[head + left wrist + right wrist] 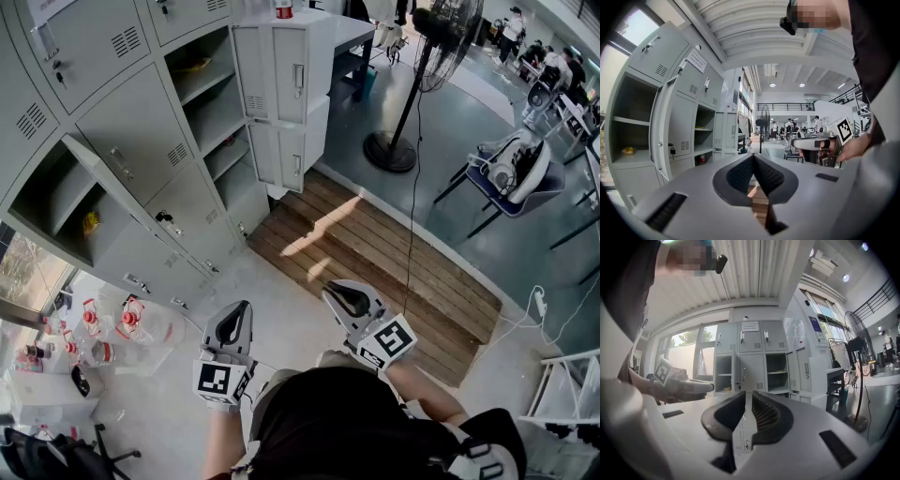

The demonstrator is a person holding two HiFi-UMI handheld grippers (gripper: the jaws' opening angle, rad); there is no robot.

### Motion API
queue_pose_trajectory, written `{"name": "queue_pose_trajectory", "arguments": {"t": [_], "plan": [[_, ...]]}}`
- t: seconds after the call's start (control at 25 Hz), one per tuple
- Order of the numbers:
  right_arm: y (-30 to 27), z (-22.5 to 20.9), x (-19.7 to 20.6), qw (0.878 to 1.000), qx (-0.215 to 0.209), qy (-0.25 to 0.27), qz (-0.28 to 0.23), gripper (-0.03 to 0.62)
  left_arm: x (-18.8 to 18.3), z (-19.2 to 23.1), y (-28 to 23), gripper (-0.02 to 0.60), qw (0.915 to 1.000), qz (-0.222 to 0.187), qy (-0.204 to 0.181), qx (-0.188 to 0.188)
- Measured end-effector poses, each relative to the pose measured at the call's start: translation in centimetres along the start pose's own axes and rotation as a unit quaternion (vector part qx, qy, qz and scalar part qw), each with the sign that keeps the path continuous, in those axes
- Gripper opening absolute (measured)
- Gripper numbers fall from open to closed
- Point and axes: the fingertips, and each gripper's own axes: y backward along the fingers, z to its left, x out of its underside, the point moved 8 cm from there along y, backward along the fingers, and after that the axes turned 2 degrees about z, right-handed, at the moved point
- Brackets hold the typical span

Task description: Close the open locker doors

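Fingers: both pairs are clenched on nothing. I hold the left gripper and the right gripper about level, side by side, well apart from the lockers.
Step in hand: I judge this to be the approach, since no door is touched yet.
Near door: it stands swung out from the open compartment on my left, edge toward me. I would leave the left fingers closed, lay them on its outer face near the free edge, and push until it sits flush.
Padlock: it hangs just beside that door, so I would push clear of it.
Far doors: the upper door and the lower door stand wide open at the right end of the bank. I would take these with the right gripper, one at a time.
Fan: its stand is near those doors, so I would steer well clear of it.
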Motion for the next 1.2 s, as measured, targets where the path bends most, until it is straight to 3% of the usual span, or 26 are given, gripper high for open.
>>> {"name": "queue_pose_trajectory", "arguments": {"t": [0.2, 0.68, 0.96, 1.2], "plan": [[1.0, -2.9, 0.4, 1.000, -0.004, -0.009, -0.001, 0.055, 0.7, -2.1, -2.8, 0.009, 0.9999, -0.012, 0.011, 0.002], [3.2, -9.3, 1.6, 0.999, -0.012, -0.044, -0.014, 0.055, 0.1, -4.8, -7.4, 0.009, 0.9997, 0.018, -0.004, -0.018], [0.6, -10.4, 2.8, 0.998, -0.007, -0.065, 0.000, 0.055, 1.6, -2.3, -10.1, 0.009, 0.9997, 0.022, 0.004, -0.008], [-4.8, -11.6, 2.3, 0.997, 0.014, -0.079, 0.010, 0.055, 1.2, 3.0, -13.9, 0.009, 0.9997, 0.017, -0.002, 0.020]]}}
